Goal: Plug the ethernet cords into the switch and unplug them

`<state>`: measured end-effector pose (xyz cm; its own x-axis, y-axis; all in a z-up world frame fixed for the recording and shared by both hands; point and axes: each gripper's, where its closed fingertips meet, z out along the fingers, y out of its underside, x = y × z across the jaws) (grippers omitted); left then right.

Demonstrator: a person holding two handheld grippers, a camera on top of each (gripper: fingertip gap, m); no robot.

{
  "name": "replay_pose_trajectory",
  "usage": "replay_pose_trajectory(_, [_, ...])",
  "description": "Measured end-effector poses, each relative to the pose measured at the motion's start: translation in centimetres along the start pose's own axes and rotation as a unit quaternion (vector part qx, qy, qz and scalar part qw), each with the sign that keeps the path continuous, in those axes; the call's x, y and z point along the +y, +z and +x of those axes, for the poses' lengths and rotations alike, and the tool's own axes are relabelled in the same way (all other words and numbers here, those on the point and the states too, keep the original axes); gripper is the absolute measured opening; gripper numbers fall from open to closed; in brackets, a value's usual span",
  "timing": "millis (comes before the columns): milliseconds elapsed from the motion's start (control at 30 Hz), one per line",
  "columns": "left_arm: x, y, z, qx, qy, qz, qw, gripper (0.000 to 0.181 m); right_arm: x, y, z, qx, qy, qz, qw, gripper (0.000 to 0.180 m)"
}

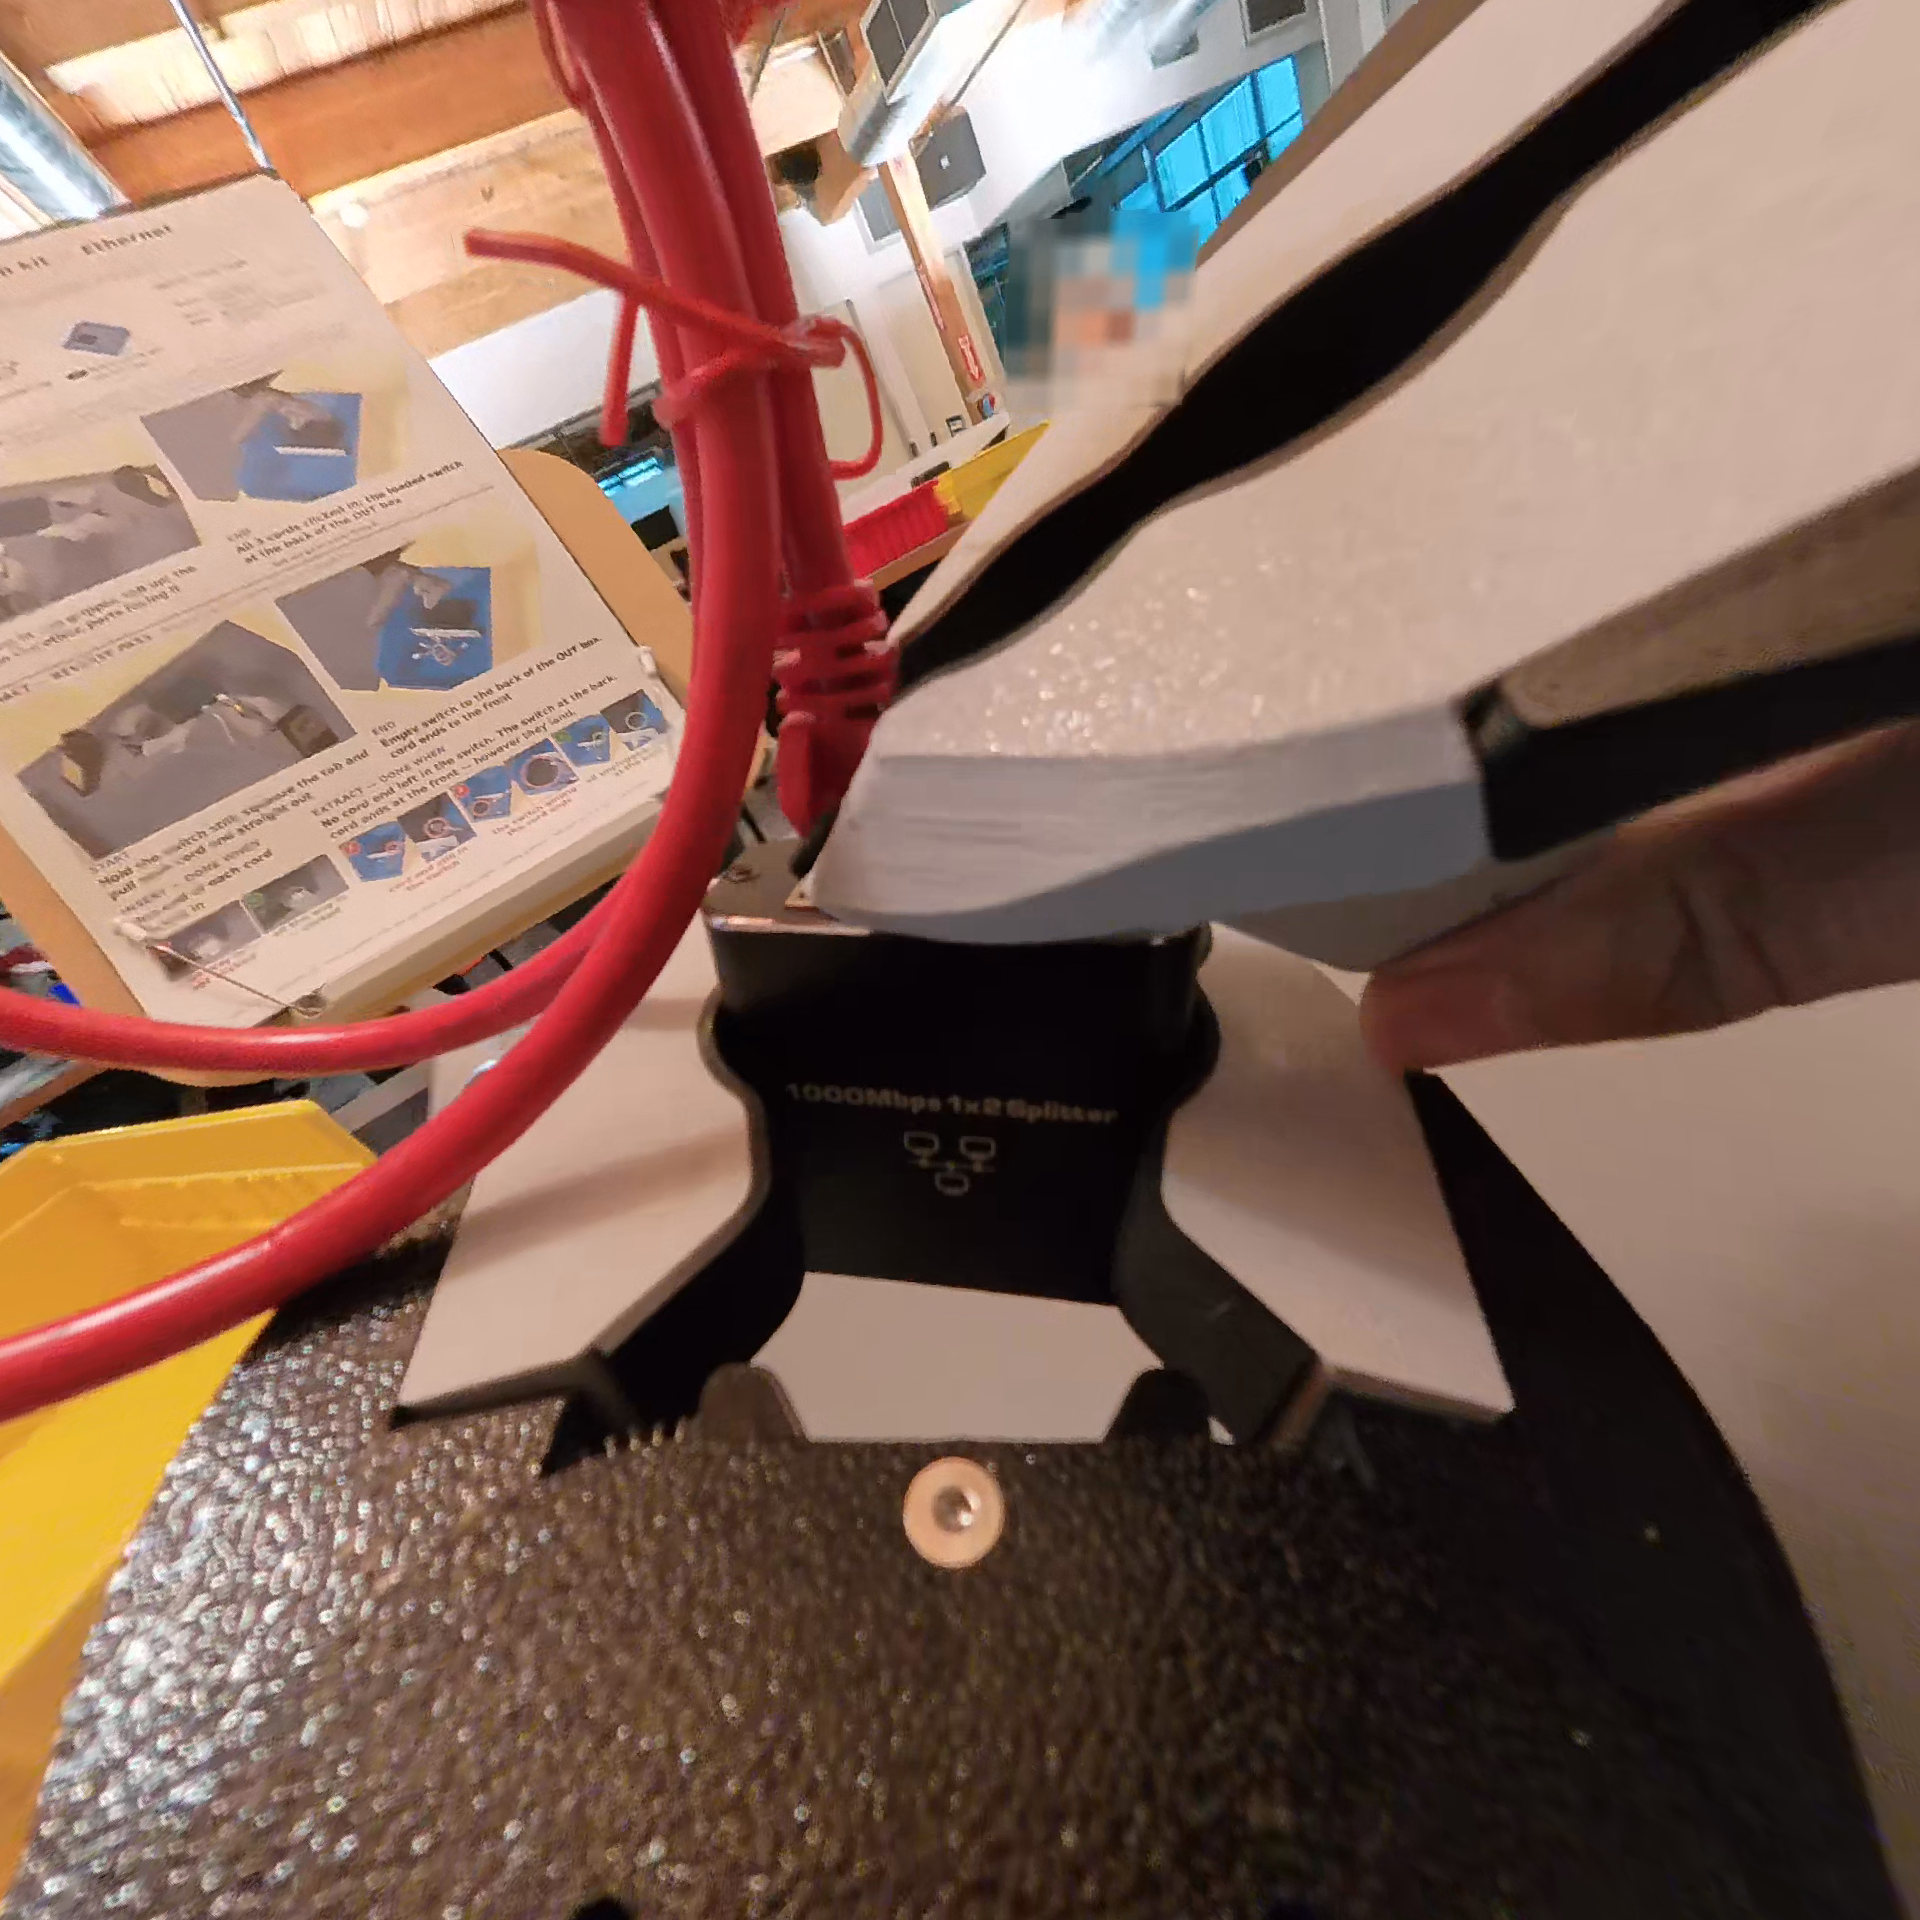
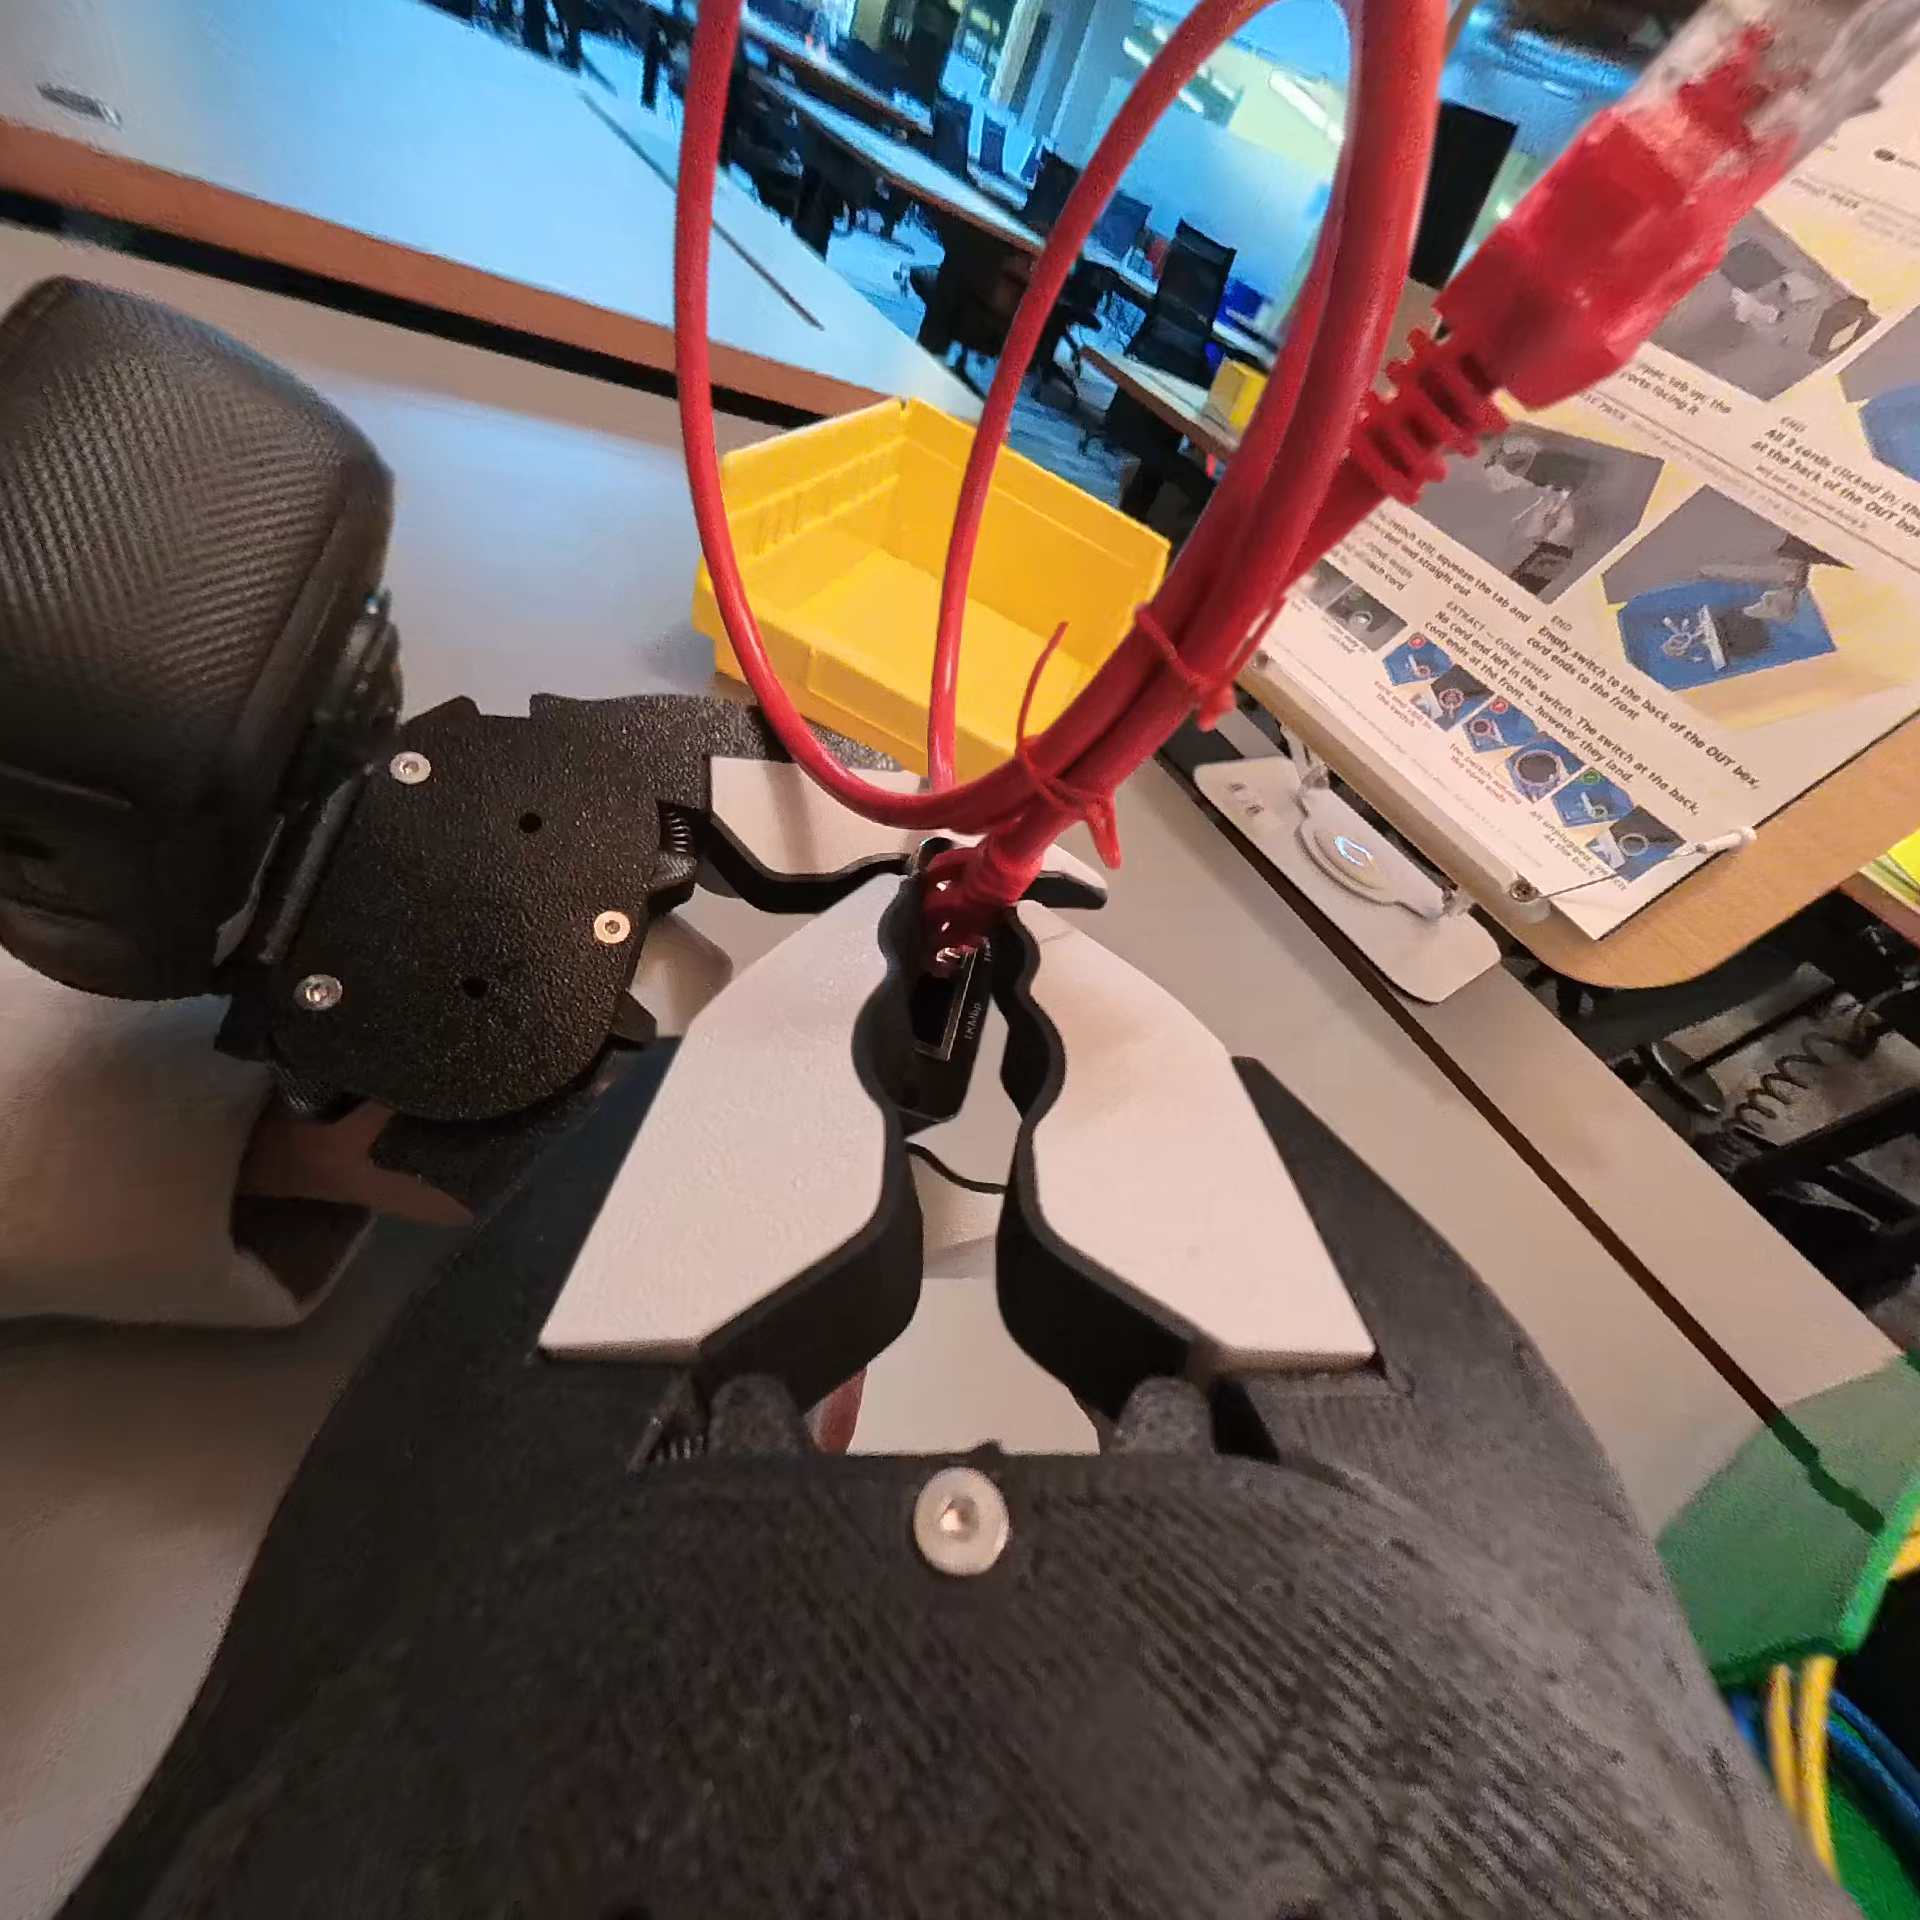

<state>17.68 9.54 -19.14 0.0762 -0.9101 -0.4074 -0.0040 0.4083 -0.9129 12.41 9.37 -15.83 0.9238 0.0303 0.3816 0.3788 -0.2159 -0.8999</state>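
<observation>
Grey table (image 2: 582, 520) with yellow bin (image 2: 914, 592) and propped instruction sheet (image 2: 1621, 644).

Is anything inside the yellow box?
Empty, as far as it shows. In the right wrist view the yellow box shows only its bare yellow floor and walls; the red cord hangs in front.

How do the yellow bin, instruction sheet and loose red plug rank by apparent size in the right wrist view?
1. instruction sheet, though cropped by the frame edge
2. yellow bin
3. loose red plug, enlarged by its nearness to the camera
</observation>
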Motion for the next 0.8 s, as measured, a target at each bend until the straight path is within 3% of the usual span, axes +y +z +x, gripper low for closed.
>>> replay_pose_trajectory(600, [0.3, 0.1, 0.8, 0.040, -0.014, -0.006, 0.999, 0.078, 0.5, -0.1, 0.2, 0.008, -0.035, -0.019, 0.999, 0.014])
replay_pose_trajectory(800, [1.4, 0.6, 0.5, 0.021, 0.022, -0.042, 0.999, 0.078, 1.3, 0.3, 0.5, -0.038, 0.096, 0.032, 0.994, 0.016])
